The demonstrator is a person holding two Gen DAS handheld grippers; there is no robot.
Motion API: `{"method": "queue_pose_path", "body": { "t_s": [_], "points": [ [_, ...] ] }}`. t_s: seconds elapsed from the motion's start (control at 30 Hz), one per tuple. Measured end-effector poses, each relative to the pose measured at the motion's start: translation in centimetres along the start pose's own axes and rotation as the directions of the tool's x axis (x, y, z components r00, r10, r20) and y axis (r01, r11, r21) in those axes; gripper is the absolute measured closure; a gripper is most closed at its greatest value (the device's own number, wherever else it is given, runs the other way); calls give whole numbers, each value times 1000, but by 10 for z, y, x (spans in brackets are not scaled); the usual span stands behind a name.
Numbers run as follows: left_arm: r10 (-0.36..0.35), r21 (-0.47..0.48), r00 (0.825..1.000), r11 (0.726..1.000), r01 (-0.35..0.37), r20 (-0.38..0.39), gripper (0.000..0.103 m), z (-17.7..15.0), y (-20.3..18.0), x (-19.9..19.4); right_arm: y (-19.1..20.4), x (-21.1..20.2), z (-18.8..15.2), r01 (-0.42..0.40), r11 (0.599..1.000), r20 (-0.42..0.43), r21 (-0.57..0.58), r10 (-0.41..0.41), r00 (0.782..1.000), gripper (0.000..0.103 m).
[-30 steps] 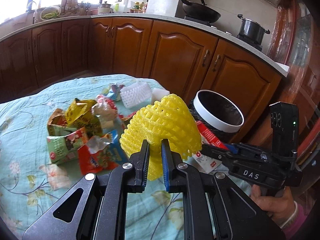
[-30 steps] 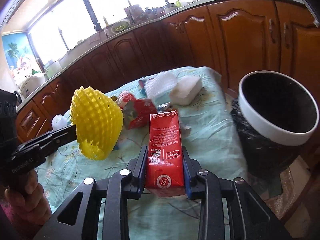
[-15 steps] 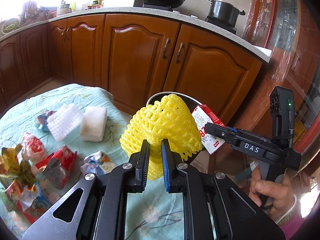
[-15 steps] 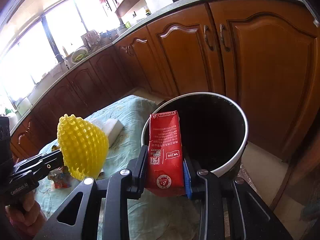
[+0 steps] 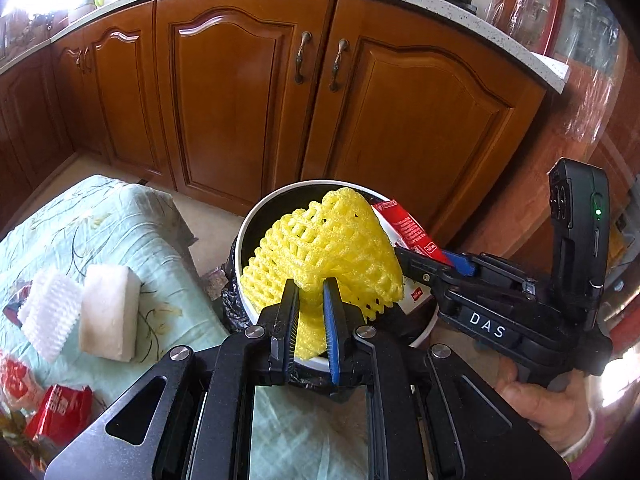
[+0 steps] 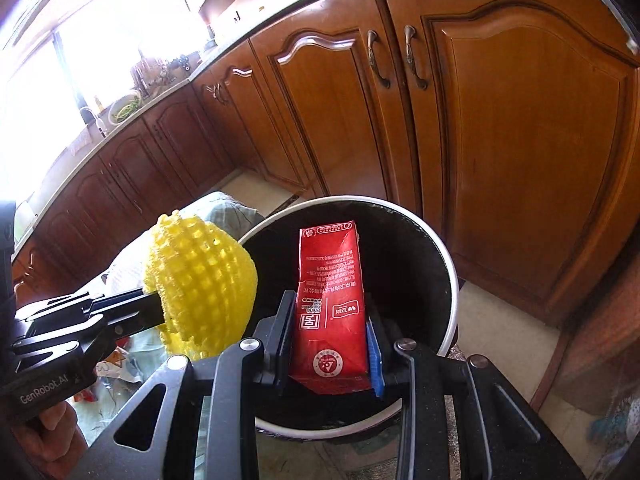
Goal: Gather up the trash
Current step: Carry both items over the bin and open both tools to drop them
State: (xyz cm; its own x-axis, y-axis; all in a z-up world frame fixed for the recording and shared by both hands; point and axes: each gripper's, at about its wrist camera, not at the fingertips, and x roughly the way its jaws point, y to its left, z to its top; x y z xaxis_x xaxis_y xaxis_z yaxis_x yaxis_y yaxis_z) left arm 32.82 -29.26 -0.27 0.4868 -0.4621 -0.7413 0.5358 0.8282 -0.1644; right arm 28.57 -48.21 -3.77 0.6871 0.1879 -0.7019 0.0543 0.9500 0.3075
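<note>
My left gripper (image 5: 311, 292) is shut on a yellow foam fruit net (image 5: 324, 248), which hangs over the near rim of the white-rimmed black trash bin (image 5: 248, 224). My right gripper (image 6: 330, 312) is shut on a flat red drink carton (image 6: 330, 300), held upright above the bin's (image 6: 448, 264) dark opening. In the right wrist view the yellow net (image 6: 200, 276) sits at the left with the left gripper (image 6: 154, 306) pinching its edge. The right gripper (image 5: 424, 264) with the red carton (image 5: 412, 232) shows at the right in the left wrist view.
The table with a pale green floral cloth (image 5: 100, 224) lies left of the bin. On it rest a white foam block (image 5: 109, 316), a white foam net (image 5: 50, 316) and red wrappers (image 5: 60, 412). Brown wooden cabinets (image 5: 248, 100) stand close behind the bin.
Both grippers have swung right, away from the table's trash pile, and now hold the yellow net and the red carton over the bin. Both grips are unchanged.
</note>
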Motion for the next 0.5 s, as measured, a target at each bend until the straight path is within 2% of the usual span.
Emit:
{"method": "queue_pose_path", "body": {
  "t_s": [0.13,0.23,0.27,0.37,0.5],
  "points": [
    [-1,5,999,1000,2,-35,91,5,-4,20,-8,8,-1,7,1000,-26,9,-7,1000,72],
    [-4,0,998,1000,4,-60,87,8,-7,31,-9,14,-2,14,1000,-40,12,-14,999,72],
    [0,-7,998,1000,-1,-67,79,9,-7,33,-10,16,-2,10,1000,-47,17,-9,999,71],
    [-3,-26,999,1000,1,-50,65,10,-2,30,-13,16,0,18,999,-53,36,-16,998,65],
    [-6,-54,1000,999,5,-18,61,6,8,16,-12,7,-2,15,999,-25,50,-14,1000,63]
  ]
}}
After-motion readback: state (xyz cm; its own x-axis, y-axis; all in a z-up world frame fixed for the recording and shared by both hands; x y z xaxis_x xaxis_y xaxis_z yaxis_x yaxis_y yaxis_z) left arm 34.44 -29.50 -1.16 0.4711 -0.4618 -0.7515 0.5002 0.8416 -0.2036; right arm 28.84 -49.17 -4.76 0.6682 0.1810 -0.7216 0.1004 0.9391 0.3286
